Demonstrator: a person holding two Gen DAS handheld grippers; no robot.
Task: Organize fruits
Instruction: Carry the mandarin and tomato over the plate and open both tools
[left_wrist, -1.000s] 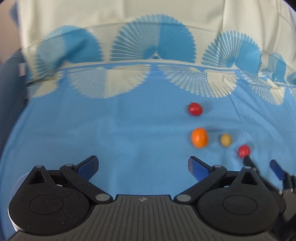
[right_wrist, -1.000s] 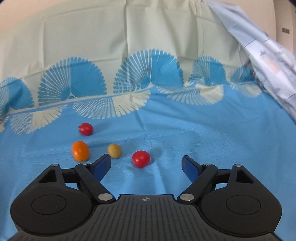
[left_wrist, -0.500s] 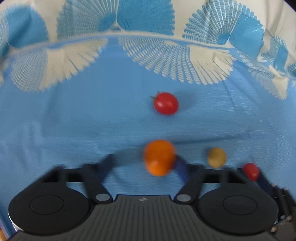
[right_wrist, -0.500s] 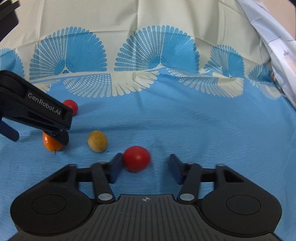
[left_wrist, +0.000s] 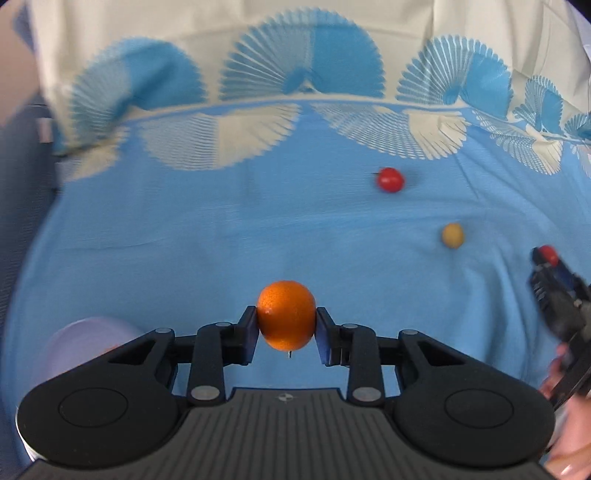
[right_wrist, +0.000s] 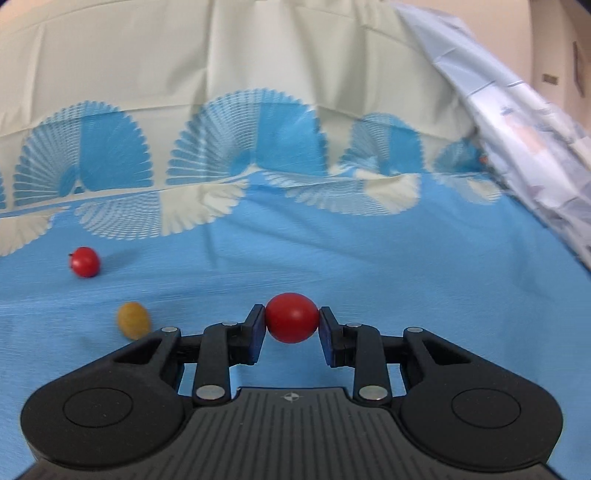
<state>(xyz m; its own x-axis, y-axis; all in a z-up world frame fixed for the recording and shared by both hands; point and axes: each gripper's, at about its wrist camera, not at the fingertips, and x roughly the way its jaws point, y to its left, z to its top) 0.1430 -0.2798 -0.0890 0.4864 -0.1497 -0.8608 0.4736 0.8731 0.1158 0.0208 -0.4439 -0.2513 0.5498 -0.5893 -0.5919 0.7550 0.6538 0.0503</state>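
With the left gripper (left_wrist: 286, 325) clamped on the orange (left_wrist: 286, 315) and the right gripper (right_wrist: 291, 326) clamped on a red tomato (right_wrist: 291, 322), both just above the blue cloth (left_wrist: 221, 240), carry them level and slowly (round fruit slips) toward the lilac bowl (left_wrist: 77, 339) at lower left.

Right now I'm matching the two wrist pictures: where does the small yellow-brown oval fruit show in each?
Left wrist view: the small yellow-brown oval fruit lies right of centre on the blue cloth.
Right wrist view: it lies at lower left, beside the gripper's left linkage.
Shared landmark: the loose red stemmed tomato, lying beyond it in both.
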